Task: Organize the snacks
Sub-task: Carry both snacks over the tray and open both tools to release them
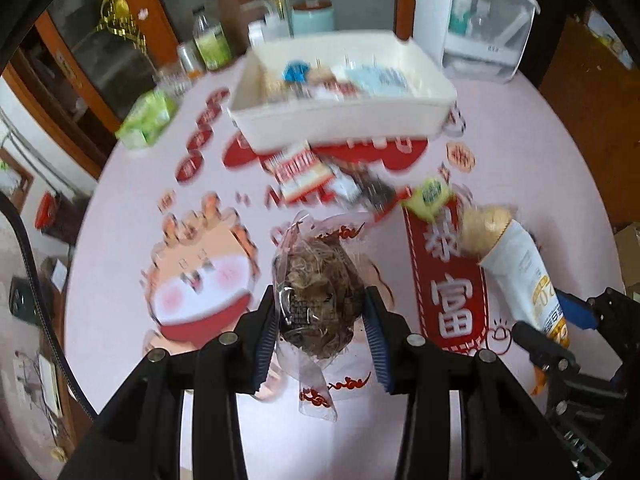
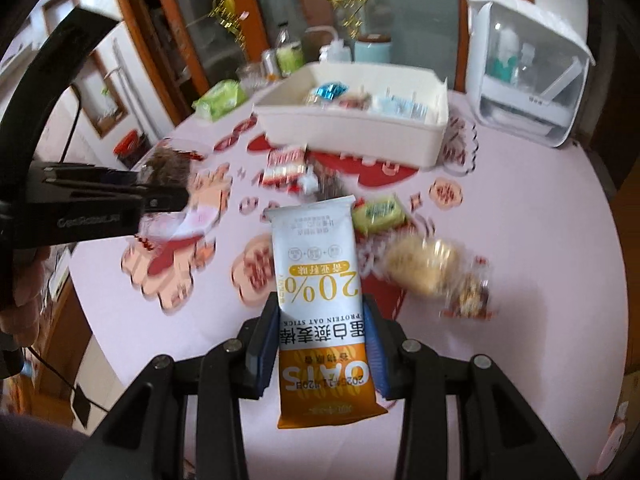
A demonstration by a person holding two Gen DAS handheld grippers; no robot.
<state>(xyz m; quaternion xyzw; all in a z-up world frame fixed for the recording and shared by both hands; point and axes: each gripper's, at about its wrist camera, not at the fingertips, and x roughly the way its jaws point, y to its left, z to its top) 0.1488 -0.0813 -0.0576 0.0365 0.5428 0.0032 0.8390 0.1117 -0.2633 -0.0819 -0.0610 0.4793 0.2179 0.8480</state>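
My left gripper (image 1: 320, 300) is shut on a clear packet of brown shredded snack (image 1: 316, 280), held above the pink table; it also shows in the right wrist view (image 2: 166, 168). My right gripper (image 2: 320, 312) is shut on a white and orange oat stick bar (image 2: 316, 280), also visible in the left wrist view (image 1: 524, 276). A white bin (image 1: 340, 120) at the back holds several snacks; it also shows in the right wrist view (image 2: 352, 128). Loose on the table lie a red and white packet (image 2: 286, 166), a yellow-green packet (image 2: 378, 212) and a pale round pastry (image 2: 424, 264).
A white lidded appliance (image 2: 532, 76) stands at the back right. A green tissue pack (image 1: 148, 118), bottles (image 1: 210, 40) and a teal canister (image 1: 312, 16) stand at the back edge before a wooden glass cabinet (image 1: 100, 32). The round table (image 2: 540, 240) drops off on all sides.
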